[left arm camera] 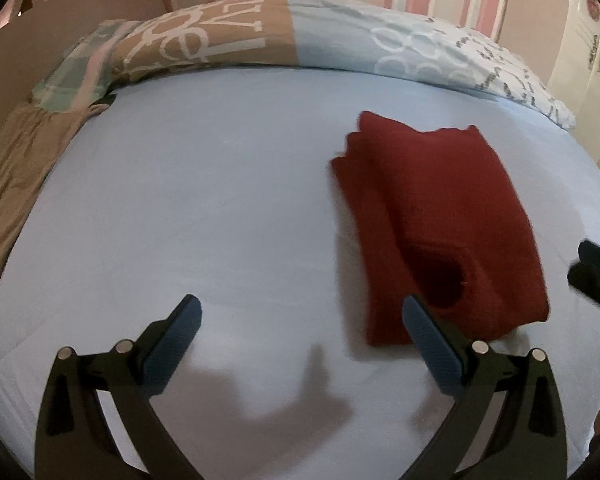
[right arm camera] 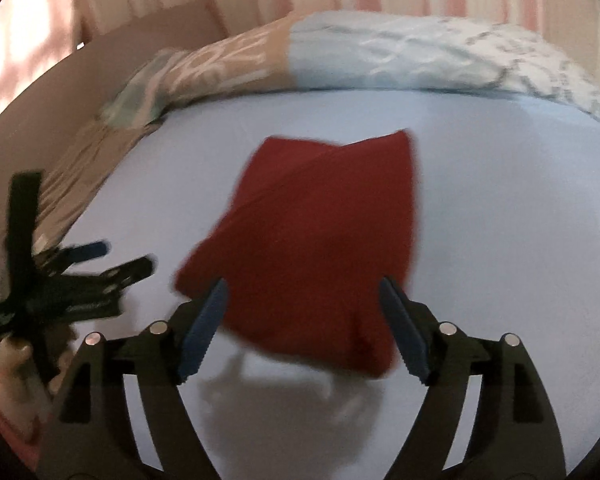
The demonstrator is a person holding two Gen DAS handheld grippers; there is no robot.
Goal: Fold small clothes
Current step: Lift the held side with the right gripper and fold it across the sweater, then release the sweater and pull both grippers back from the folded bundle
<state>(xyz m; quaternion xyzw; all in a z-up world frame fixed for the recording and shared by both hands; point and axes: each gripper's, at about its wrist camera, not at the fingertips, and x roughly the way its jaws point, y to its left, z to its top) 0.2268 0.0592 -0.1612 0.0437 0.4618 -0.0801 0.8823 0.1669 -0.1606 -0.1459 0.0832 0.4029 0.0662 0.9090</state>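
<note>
One folded red garment (right arm camera: 320, 232) on bed, beyond spread right jaws.

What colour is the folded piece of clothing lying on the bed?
Dark red, plain with no pattern. The folded garment shows best in the left wrist view, which is sharper.

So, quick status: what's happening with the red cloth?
Both tools open, left tool, right tool. Red cloth folded, lying free on the blue sheet. Nothing in the way.

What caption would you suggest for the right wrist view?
Open right gripper above a folded red garment on the light blue bedsheet.
</note>
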